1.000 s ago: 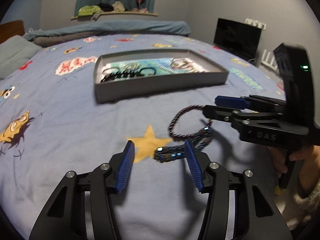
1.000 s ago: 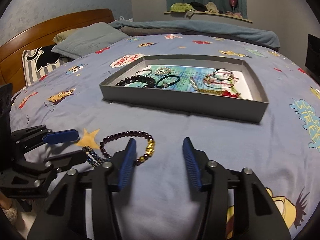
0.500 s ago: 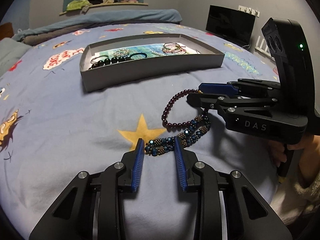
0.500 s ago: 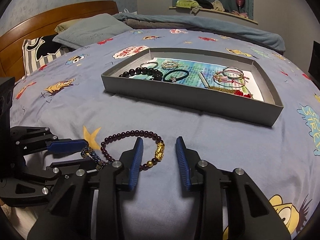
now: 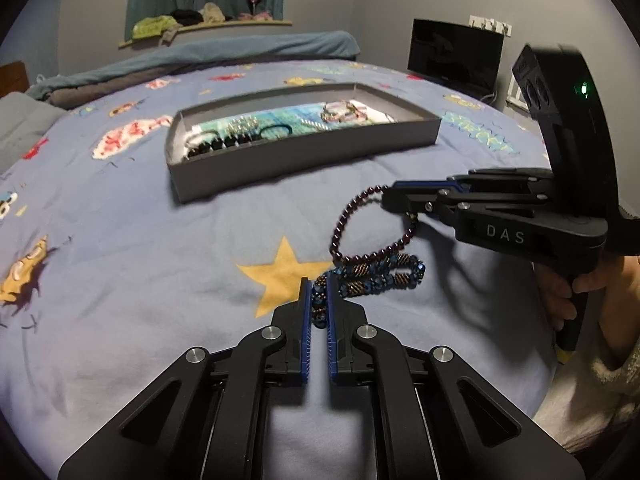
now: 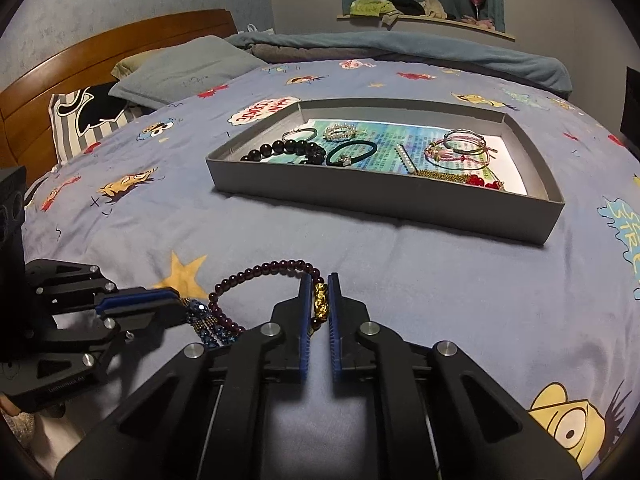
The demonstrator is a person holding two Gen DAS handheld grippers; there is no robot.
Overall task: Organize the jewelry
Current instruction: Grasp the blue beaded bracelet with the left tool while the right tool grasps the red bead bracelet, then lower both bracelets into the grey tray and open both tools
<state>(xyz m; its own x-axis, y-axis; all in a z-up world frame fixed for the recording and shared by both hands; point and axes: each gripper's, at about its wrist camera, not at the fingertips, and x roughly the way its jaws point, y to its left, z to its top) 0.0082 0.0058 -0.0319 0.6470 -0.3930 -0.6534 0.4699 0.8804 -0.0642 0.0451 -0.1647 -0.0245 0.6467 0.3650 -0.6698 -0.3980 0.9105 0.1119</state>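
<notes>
Two bracelets lie on the bedspread (image 5: 120,240) on the near side of the grey tray (image 5: 304,152), and each gripper has one of them.

From the left wrist camera, the left gripper (image 5: 318,292) is pinched nearly shut on one end of the blue beaded bracelet (image 5: 376,274), which trails off to the right beside the yellow star (image 5: 280,272), nearer the camera than the tray. Half a second ago the same pads stood apart on either side of that end; a full second ago they were wide open. To the right, the right gripper (image 5: 400,196) reaches in side-on, below the tray's right end, with the purple bead bracelet (image 5: 348,224) hanging from its tip in a loop that rises off the cloth. That loop lay flat before.

From the right wrist camera, the right gripper (image 6: 318,300) is closed down on the purple bead bracelet (image 6: 260,272) at its gold charm (image 6: 320,300), in front of the tray (image 6: 400,204). The beads arch away to the left. Earlier its pads were spread around the charm without gripping it. At the left edge, the left gripper (image 6: 176,304) holds the blue beaded bracelet (image 6: 208,320), just below the yellow star (image 6: 184,276).
</notes>
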